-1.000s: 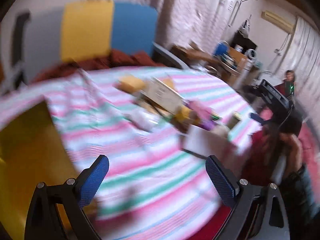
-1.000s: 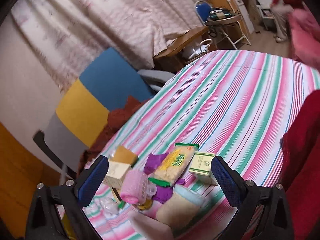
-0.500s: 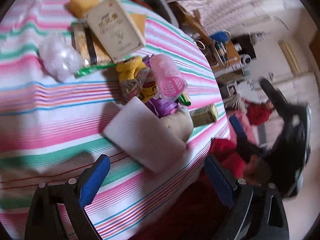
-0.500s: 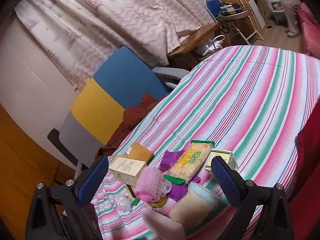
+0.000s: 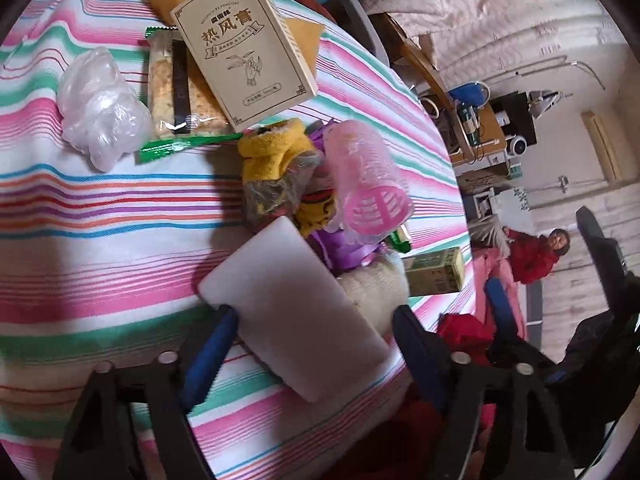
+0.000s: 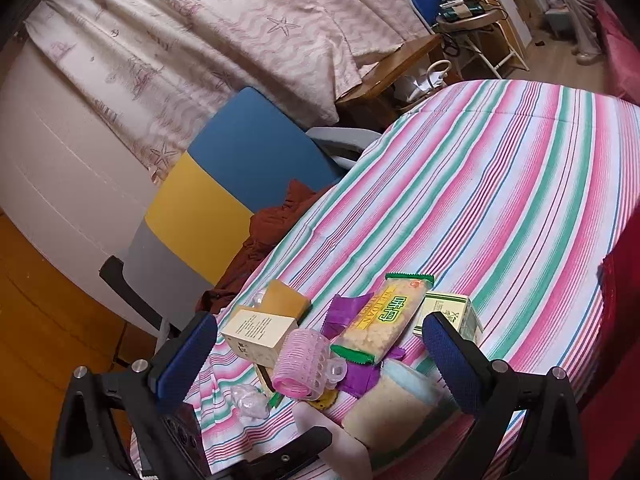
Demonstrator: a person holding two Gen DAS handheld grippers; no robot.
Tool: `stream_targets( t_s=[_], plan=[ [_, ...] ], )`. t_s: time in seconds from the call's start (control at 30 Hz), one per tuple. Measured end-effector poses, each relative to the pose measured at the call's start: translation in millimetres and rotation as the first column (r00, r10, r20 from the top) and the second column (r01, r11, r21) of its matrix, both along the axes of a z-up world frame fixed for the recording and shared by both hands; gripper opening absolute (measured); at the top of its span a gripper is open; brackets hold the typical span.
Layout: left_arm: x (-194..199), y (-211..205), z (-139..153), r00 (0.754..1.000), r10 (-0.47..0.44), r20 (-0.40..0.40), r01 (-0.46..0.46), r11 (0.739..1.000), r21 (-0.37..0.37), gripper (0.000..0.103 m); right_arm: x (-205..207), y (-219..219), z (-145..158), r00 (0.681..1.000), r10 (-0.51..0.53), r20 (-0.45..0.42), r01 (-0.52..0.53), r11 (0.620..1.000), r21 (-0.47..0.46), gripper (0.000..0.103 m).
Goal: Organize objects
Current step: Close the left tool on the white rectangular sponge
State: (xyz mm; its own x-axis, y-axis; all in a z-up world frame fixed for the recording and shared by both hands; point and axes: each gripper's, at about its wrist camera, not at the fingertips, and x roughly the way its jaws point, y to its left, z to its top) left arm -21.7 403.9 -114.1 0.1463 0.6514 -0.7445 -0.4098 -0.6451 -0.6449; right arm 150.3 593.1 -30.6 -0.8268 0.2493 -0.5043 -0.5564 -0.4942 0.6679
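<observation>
The striped tablecloth carries one jumbled pile near its edge, and nothing in it looks sorted yet, so the work seems to be at its opening pick. The left gripper has its blue-padded jaws spread wide to either side of the white foam block, the largest loose piece, lying flat at the near end of the pile; whether the pads already touch it cannot be told. The next move likely calls for closing squarely on the block's long sides and lifting without dragging the cream plush piece pressed against its far side. The right gripper hangs above the table with jaws apart and nothing between them. Behind the block lie the tan ointment box atop a cracker packet, a pink hair roller, a yellow sock, a crumpled clear bag and a small green carton. No bin or tray is in view, so the destination is unknown; the purple wrapper is mostly buried.
</observation>
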Motion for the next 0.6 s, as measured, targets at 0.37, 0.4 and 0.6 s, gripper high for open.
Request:
stream_targets(
  t_s=[0.37,0.4,0.6],
  plan=[
    [-2,-43,-2,0.984,0.071,0.162,-0.073,0.997,0.008,0.075,0,-1,1,1.0,-0.021,0.017,0.021,1.0,0.002,0.103],
    [-1,-39,-3,0.982,0.071,0.175,-0.074,0.997,0.009,0.075,1,-1,1,1.0,-0.024,0.014,0.024,1.0,0.0,0.103],
    [1,-8,-4,0.988,0.06,0.145,-0.06,0.998,-0.008,0.078,2,0,1,1.0,-0.02,0.003,0.02,1.0,-0.008,0.103]
  ],
)
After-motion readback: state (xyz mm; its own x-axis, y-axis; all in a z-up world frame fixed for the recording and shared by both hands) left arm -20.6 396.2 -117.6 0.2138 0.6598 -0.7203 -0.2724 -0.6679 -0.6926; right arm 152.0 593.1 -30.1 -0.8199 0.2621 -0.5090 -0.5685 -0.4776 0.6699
